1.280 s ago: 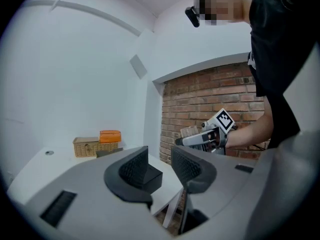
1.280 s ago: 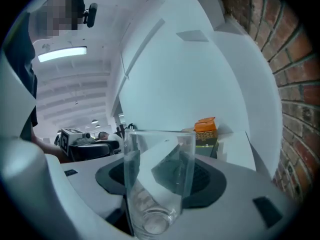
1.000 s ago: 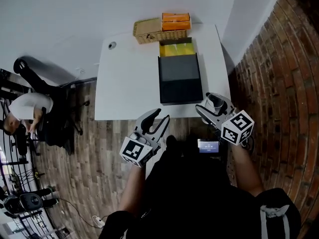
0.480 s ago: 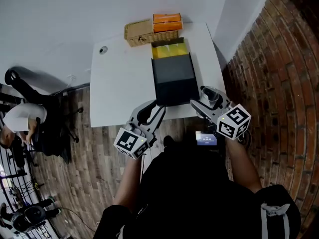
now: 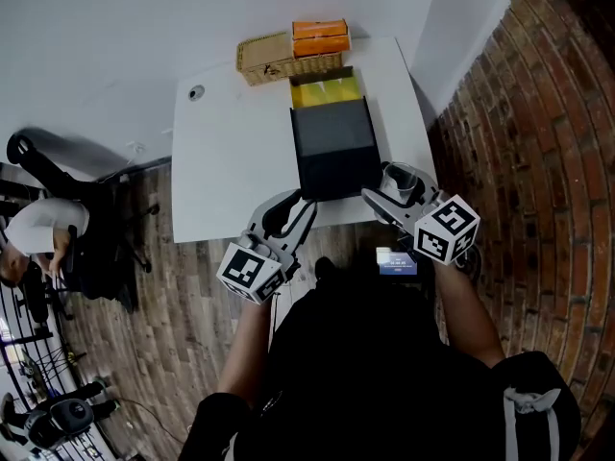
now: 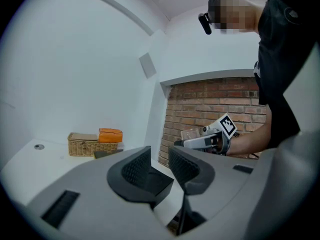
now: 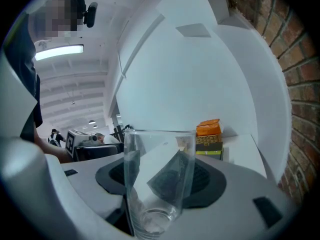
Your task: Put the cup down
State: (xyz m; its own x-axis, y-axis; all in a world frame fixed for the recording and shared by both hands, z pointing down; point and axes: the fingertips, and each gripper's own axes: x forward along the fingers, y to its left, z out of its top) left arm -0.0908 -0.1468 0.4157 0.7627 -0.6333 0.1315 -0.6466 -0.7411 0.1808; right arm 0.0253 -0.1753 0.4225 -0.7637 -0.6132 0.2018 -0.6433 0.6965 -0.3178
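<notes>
A clear glass cup [image 7: 157, 179] stands upright between the jaws of my right gripper [image 7: 161, 185], which is shut on it. In the head view the cup [image 5: 404, 182] and right gripper [image 5: 392, 193] hang over the near right edge of the white table [image 5: 231, 161], beside a black box [image 5: 334, 147]. My left gripper [image 5: 288, 211] hovers at the table's near edge, left of the box. Its jaws [image 6: 159, 159] stand partly open with a narrow gap and nothing between them. The left gripper view also catches the right gripper [image 6: 210, 140] holding the cup [image 6: 191, 134].
A wicker basket [image 5: 269, 59] with orange packs [image 5: 320, 38] sits at the table's far edge, a yellow item [image 5: 325, 91] in front of it. A small round fitting [image 5: 196, 92] lies far left. A brick wall [image 5: 519, 113] runs along the right. A person [image 5: 38, 229] sits by chairs on the left.
Both grippers have shifted slightly toward the table's near edge. The left jaws have narrowed. The cup stays in the right gripper.
</notes>
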